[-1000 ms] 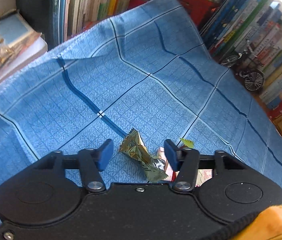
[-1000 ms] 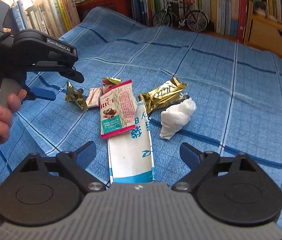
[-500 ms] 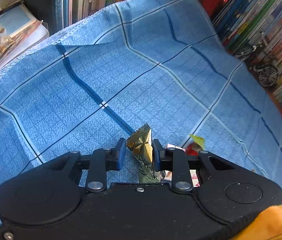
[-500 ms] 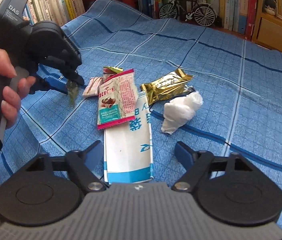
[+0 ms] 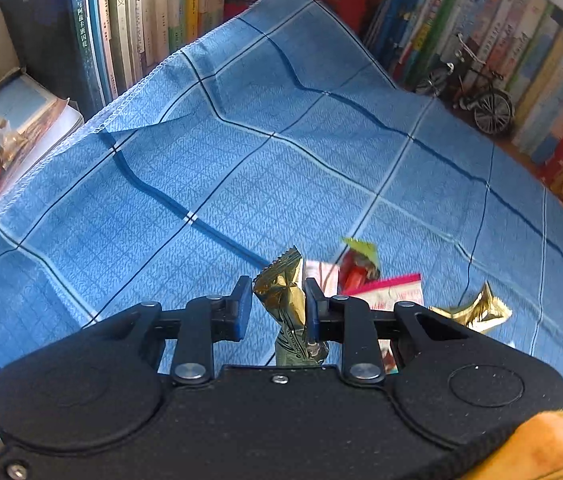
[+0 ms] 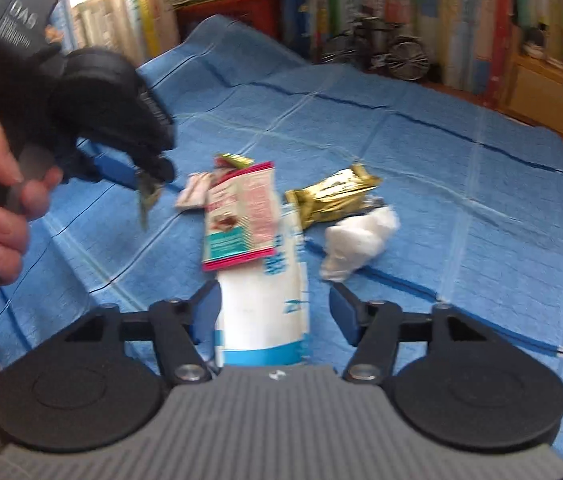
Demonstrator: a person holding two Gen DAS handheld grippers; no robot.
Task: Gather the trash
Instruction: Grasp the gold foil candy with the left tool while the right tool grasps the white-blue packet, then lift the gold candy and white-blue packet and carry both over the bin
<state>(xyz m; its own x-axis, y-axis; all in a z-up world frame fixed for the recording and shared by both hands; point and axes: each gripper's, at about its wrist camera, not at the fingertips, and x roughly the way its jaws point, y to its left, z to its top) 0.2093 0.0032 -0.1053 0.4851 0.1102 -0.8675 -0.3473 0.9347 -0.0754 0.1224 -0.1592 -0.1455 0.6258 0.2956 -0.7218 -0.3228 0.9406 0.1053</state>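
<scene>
Left hand-held gripper (image 5: 277, 306) is clamping the crinkled gold-green foil candy wrapper (image 5: 287, 300) — wrapper is hanging clear of the blue checked cloth (image 5: 201, 168). Right hand-held gripper (image 6: 275, 312) is sitting apart, straddling the white-and-blue plastic pouch (image 6: 263, 308) — pads not touching.

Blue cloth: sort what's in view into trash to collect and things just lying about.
Trash to collect:
- green-gold wrapper, gripped in the left tongs
- pink snack wrapper
- gold wrapper
- white tissue wad
- white-and-blue packet
- small pink wrapper

Just lying about:
- books
- model bicycle
- blue cloth
</scene>
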